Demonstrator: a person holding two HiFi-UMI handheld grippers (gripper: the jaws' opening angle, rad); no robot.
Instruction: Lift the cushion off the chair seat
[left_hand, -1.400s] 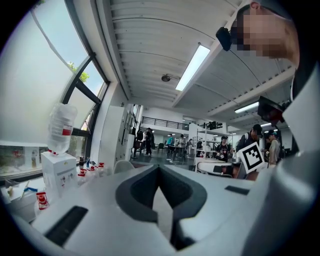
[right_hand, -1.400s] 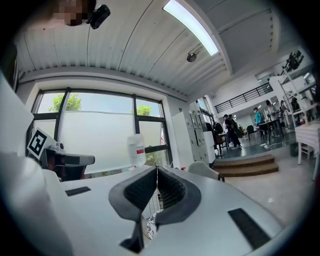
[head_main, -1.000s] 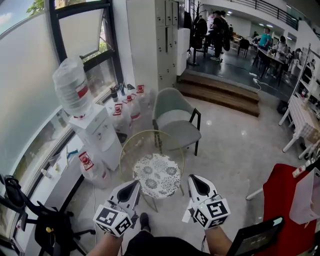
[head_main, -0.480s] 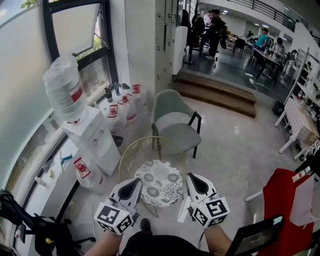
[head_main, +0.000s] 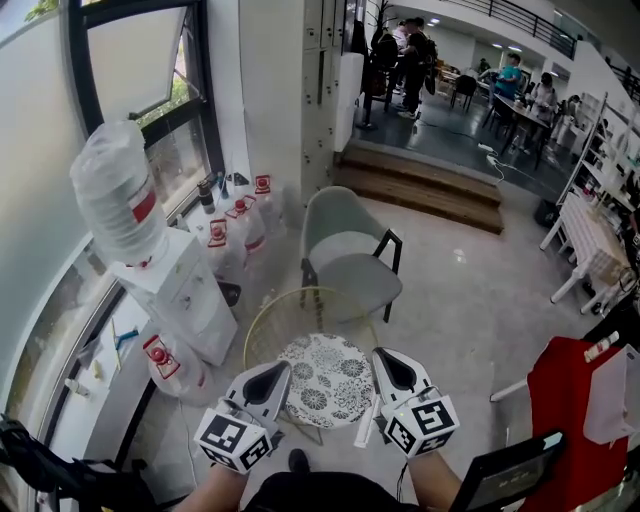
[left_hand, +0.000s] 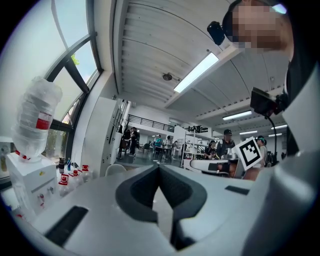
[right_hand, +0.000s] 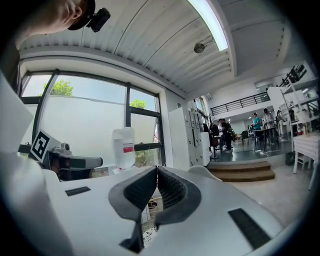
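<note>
Both the left tongs (head_main: 275, 370) and right tongs (head_main: 385, 360) are pressed together on nothing, flanking the patterned round cushion (head_main: 325, 378) that lies on the wire chair (head_main: 300, 296) seat, apparently without touching it.

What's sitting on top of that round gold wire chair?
A round flowery cushion lies on the seat of the chair. The seat under the cushion is covered, so I can't see it.

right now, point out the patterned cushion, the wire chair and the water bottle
patterned cushion (head_main: 322, 378), head view, middle of its top
wire chair (head_main: 305, 312), head view, mesh backrest
water bottle (head_main: 113, 195), head view, its side
</note>
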